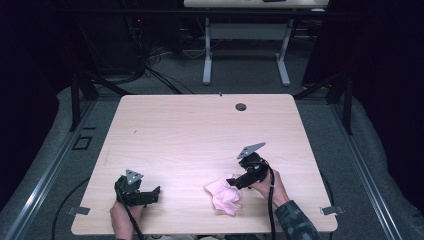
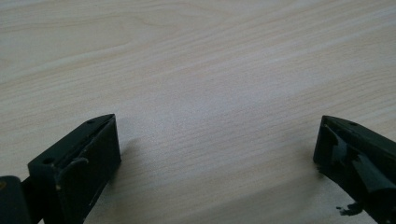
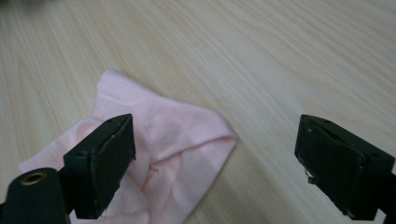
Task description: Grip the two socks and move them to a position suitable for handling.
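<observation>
A pale wooden desk (image 1: 200, 135) is seen from above, and a small pink cloth (image 1: 223, 196) is found lying on it, near the front edge and a little to the right of the middle. The cloth is crumpled and folded over itself, with one pointed corner sticking out.

The right hand-held gripper (image 1: 236, 182) is held just beside the cloth, at its right side, and is pointed down and to the left at it. In the right gripper view, its two black jaws are seen spread wide apart, and nothing is held between them. The pink cloth (image 3: 159, 140) is seen lying flat on the desk (image 3: 303, 60) under the left jaw in that view, while bare wood is seen under the right jaw. Whether the left jaw is touching the cloth cannot be told. The right hand (image 1: 270, 186) is wrapped around the back of this gripper, and a dark patterned sleeve (image 1: 295, 220) is seen behind it.

The left hand-held gripper (image 1: 152, 194) is held low over the desk near the front left corner, well apart from the cloth. In the left gripper view, its jaws are also seen wide open, with nothing but bare desk (image 2: 201, 70) between them. The left hand (image 1: 124, 216) is seen behind it at the desk's front edge.

A small dark round hole (image 1: 241, 106) is seen in the desk near its far edge
</observation>
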Tool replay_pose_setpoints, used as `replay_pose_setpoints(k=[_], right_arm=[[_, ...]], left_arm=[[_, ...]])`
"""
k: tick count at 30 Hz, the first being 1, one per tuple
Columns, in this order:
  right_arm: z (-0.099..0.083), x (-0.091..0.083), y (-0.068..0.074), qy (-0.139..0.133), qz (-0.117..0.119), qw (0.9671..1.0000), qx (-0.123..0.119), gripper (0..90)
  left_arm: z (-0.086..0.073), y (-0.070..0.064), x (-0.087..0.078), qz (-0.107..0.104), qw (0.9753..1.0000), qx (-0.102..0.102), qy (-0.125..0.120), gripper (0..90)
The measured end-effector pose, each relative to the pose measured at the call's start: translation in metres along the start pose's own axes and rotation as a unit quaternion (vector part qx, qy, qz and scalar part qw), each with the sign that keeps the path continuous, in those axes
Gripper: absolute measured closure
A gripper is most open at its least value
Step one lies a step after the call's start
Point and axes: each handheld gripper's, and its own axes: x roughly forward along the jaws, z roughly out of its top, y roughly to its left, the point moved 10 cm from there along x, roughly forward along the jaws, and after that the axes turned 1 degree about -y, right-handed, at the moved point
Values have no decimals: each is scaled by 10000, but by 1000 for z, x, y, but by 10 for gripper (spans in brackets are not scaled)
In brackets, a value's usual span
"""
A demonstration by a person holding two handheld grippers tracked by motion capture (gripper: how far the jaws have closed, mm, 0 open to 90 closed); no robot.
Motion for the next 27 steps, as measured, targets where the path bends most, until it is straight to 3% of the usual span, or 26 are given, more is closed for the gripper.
replay_pose_setpoints(k=[6, 8, 15, 18, 20, 21, 24, 27], right_arm=[[4, 11, 4, 239, 124, 9995, -150, 186], [3, 18, 6, 402, 166, 9987, -279, 244], [-5, 27, 10, 746, 214, 9964, -340, 420], [-6, 28, 11, 741, 197, 9964, -349, 472], [-7, 29, 11, 799, 172, 9955, -478, 582], [-7, 29, 11, 799, 172, 9955, -478, 582], [-8, 29, 13, 677, 191, 9967, -412, 756], [-6, 29, 14, 639, 125, 9968, -470, 804]], left_arm=[[0, 0, 0, -6, 10000, -8, 5, 3], [0, 0, 0, -6, 10000, -10, 5, 3], [0, 1, 0, 36, 10000, -43, 11, 3], [0, 2, 0, 48, 10000, -54, 8, 4], [0, 2, 0, 58, 10000, -59, 5, 5], [0, 2, 0, 63, 10000, -69, 2, 5], [0, 2, 0, 67, 10000, -63, 6, 5], [0, 2, 0, 67, 9999, -76, -7, 6]])
